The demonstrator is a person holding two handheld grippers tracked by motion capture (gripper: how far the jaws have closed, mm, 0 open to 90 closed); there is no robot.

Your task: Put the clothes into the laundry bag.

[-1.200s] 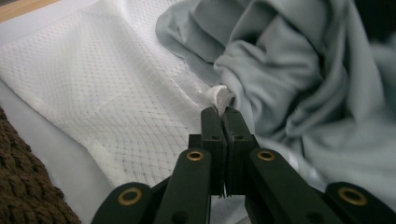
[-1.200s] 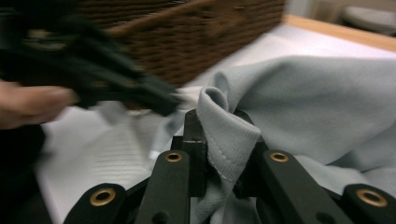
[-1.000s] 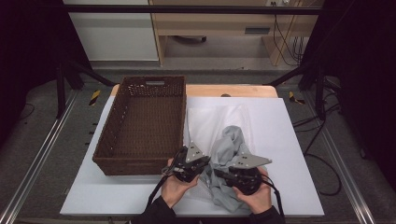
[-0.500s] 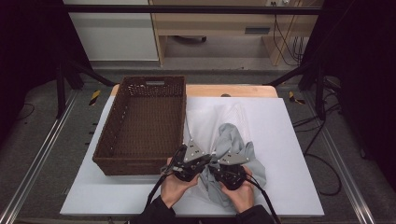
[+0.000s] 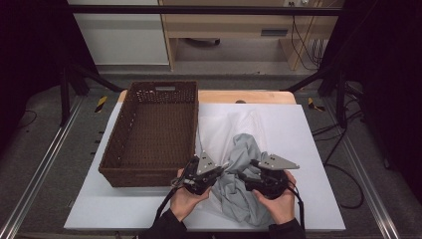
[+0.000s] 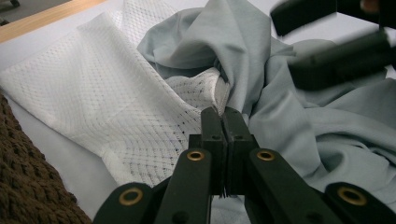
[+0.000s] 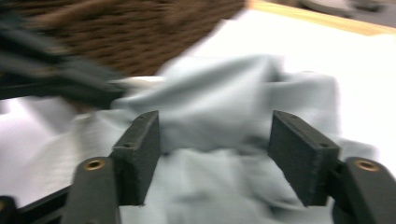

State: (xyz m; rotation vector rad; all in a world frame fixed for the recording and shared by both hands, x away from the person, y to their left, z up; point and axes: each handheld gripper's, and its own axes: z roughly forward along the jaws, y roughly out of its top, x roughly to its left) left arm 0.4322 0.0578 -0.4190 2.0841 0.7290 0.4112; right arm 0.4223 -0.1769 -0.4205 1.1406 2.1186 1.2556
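A white board [image 5: 308, 149] covered the wooden table, with dark floor and metal rails on either side. From the high view, an empty brown wicker basket [image 5: 152, 132] sat at about 10 o'clock on the board, its near rim close to the left gripper [image 5: 219, 169]. A white mesh cloth [image 6: 116, 107] lay spread toward 12 o'clock, partly buried under a crumpled grey garment [image 5: 244, 184] near 6 o'clock. The left gripper's jaws were pressed together where mesh hem and grey fabric met; which layer they pinched was hard to make out. The right gripper [image 7: 215, 158] had its jaws spread wide over the grey folds, touching nothing I could confirm, and its own view was blurred. Bare board lay open toward 3 o'clock. The person's forearms were cut off at the bottom edge.
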